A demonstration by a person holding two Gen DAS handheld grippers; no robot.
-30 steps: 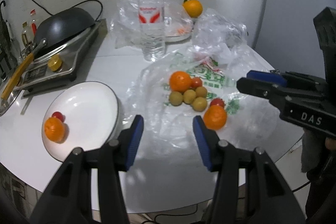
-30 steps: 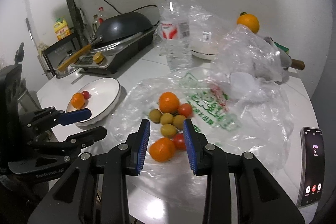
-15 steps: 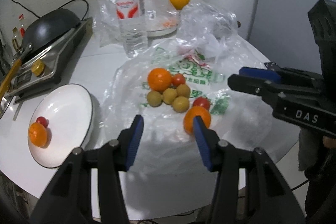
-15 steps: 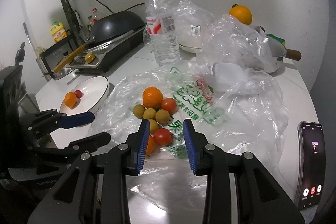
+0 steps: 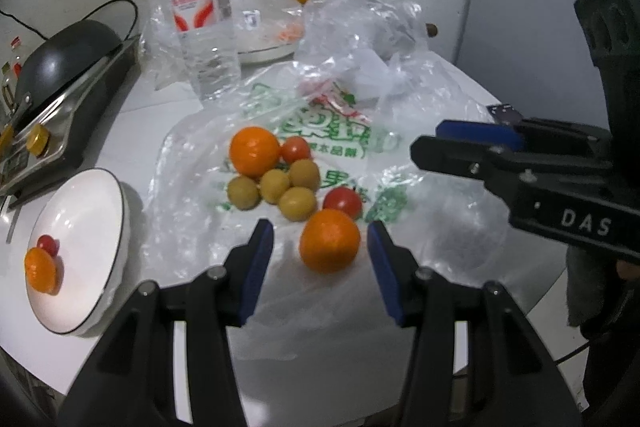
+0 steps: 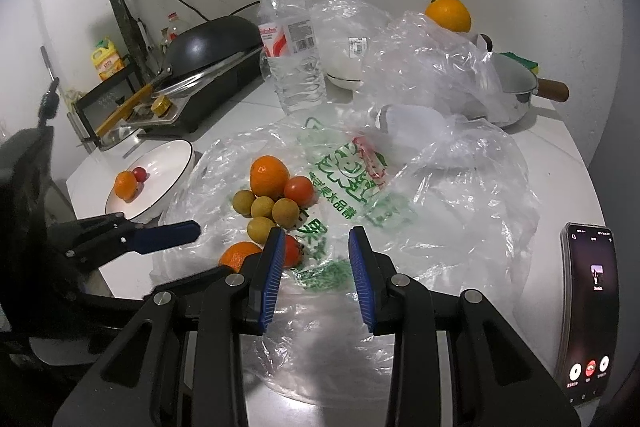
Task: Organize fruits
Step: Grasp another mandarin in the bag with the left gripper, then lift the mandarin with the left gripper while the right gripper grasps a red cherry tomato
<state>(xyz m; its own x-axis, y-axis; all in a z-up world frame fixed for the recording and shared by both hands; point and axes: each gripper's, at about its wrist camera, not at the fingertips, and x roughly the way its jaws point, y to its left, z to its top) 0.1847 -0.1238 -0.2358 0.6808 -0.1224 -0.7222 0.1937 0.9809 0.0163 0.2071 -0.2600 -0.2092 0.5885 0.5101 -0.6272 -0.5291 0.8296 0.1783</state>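
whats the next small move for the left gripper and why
Probably ease the left gripper forward and down, then close on the near orange. The orange lies on the plastic bag between the open fingers, untouched, and the white plate already holds fruit.

You can read "DAS" in white on the right gripper (image 5: 460, 143) body; green Chinese characters mark the plastic bag (image 5: 332, 135), too blurred to read.
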